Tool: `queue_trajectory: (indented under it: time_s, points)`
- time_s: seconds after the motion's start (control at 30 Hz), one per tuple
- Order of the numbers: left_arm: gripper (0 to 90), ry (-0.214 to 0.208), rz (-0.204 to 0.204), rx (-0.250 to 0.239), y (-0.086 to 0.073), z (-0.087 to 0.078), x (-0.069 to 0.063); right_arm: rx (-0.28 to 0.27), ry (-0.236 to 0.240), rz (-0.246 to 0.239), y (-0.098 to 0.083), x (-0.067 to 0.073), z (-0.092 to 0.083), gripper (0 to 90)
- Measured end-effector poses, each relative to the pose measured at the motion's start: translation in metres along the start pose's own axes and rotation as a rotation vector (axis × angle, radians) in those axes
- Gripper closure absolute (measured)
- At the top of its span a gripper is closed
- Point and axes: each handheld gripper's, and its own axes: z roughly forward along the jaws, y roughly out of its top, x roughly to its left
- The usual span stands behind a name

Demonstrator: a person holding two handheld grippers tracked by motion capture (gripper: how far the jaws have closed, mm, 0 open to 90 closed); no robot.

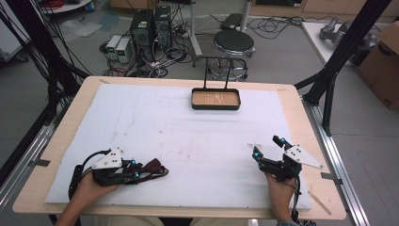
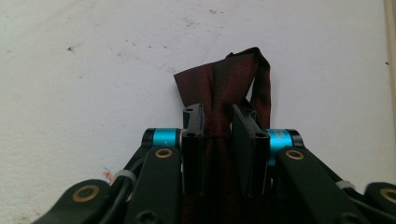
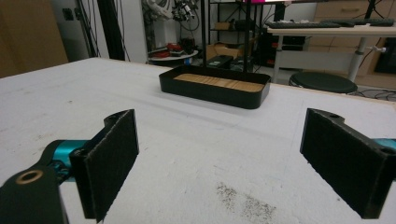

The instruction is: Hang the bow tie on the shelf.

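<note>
No text can be read anywhere (marks too blurred to tell).

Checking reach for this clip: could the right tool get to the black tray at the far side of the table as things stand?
Probably yes. The right tool is open and holds nothing, and the white mat between it and the black tray is bare. The left tool is off to the side, shut on the dark red cloth.

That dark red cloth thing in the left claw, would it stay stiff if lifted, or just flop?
Probably flop. The dark red cloth folds and creases where the left claw pinches it, so it looks soft and thin. Its faint sheen hints at a smooth weave, so it might slip from a loose grip. It is likely light, lying flat on the white table cover.
</note>
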Motion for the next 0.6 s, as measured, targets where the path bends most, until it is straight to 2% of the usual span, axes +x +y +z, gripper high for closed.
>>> queue_trajectory:
  time_s: [0.2,0.37,0.6]
  points:
    - [76.3,0.007,0.015,-0.023,0.002,-0.001,-0.002,0.001,0.000,-0.001,0.000,0.000,0.000,10.5]
    - [76.5,0.010,0.008,-0.074,0.011,-0.006,-0.001,0.003,-0.002,-0.006,0.000,-0.001,0.001,10.5]
    - [76.5,0.034,0.011,-0.161,0.031,-0.016,0.002,0.005,-0.002,-0.004,0.000,-0.001,0.000,10.5]
